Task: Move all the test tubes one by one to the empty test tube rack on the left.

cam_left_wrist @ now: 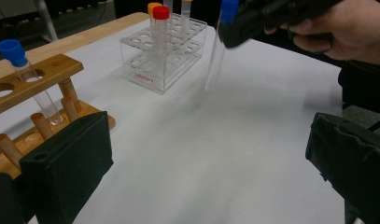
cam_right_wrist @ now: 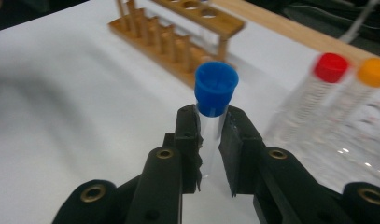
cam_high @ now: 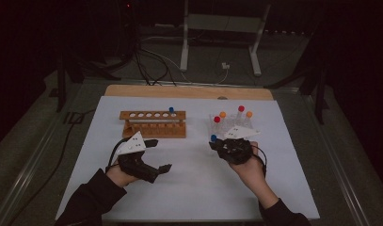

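My right gripper (cam_right_wrist: pixel 211 123) is shut on a clear test tube with a blue cap (cam_right_wrist: pixel 216 86), held upright just under the cap. From above, that gripper (cam_high: pixel 216 144) hangs over the white mat just in front of the clear plastic rack (cam_high: pixel 212 126), the tube's blue cap (cam_high: pixel 213 138) at its tip. My left gripper (cam_high: pixel 159 156) rests open on the mat in front of the wooden rack (cam_high: pixel 154 125), nothing between its jaws. In the left gripper view (cam_left_wrist: pixel 208 172) the jaws stand wide apart, and the held tube (cam_left_wrist: pixel 215 60) hangs at the top.
The wooden rack (cam_left_wrist: pixel 33 77) holds one blue-capped tube (cam_left_wrist: pixel 20 65) at its right end. Red- and orange-capped tubes (cam_high: pixel 217 119) stand in the clear rack (cam_left_wrist: pixel 145 70). A wooden board edge (cam_high: pixel 189 92) borders the mat's far side. A table frame and cables lie beyond.
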### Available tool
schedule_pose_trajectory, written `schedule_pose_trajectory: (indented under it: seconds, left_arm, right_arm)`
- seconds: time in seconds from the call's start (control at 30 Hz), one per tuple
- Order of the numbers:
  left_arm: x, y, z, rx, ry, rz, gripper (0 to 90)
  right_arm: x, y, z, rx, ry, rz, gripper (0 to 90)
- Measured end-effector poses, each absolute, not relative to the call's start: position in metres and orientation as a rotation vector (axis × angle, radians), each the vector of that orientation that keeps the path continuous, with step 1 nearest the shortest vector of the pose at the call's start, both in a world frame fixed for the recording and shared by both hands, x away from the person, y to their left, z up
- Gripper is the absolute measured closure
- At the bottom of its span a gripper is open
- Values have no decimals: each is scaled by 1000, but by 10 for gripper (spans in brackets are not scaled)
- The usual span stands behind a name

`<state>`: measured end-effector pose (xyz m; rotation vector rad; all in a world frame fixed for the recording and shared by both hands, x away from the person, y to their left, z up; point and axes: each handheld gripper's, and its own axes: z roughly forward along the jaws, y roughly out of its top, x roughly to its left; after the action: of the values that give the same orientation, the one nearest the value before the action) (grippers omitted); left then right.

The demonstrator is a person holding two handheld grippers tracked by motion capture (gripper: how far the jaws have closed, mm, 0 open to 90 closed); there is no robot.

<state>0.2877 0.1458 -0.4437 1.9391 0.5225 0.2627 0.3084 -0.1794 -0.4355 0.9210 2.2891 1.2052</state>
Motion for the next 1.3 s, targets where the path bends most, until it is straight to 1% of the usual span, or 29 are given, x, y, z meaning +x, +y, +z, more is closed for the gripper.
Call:
schedule_pose_trajectory:
  seconds: [0.3, 0.53, 0.57, 0.8, 0.87, 1.0, 1.1, 1.17, 1.3]
  left_arm:
    - [285, 141, -440, 1934, 504, 243, 14]
    - [282, 134, -436, 1929, 480, 233, 20]
    - [281, 133, -435, 1928, 474, 229, 37]
    - [281, 123, -433, 1927, 454, 233, 85]
    - [281, 121, -433, 1924, 449, 235, 128]
    - [282, 115, -433, 1928, 438, 237, 179]
    - [283, 111, -433, 1922, 428, 237, 252]
    - [284, 108, -432, 1925, 424, 249, 324]
    - [285, 102, -433, 1931, 412, 251, 409]
  right_arm:
    - [298, -148, -446, 832, 2398, 1202, 774]
    - [292, -134, -450, 772, 2450, 1211, 774]
    - [291, -133, -449, 769, 2455, 1217, 774]
    - [284, -125, -448, 724, 2475, 1234, 774]
    - [283, -123, -448, 718, 2482, 1236, 774]
    - [282, -121, -448, 707, 2487, 1238, 774]
    - [281, -120, -447, 699, 2488, 1239, 774]
    - [280, -120, -447, 699, 2489, 1242, 774]
    - [280, -119, -446, 690, 2490, 1244, 774]
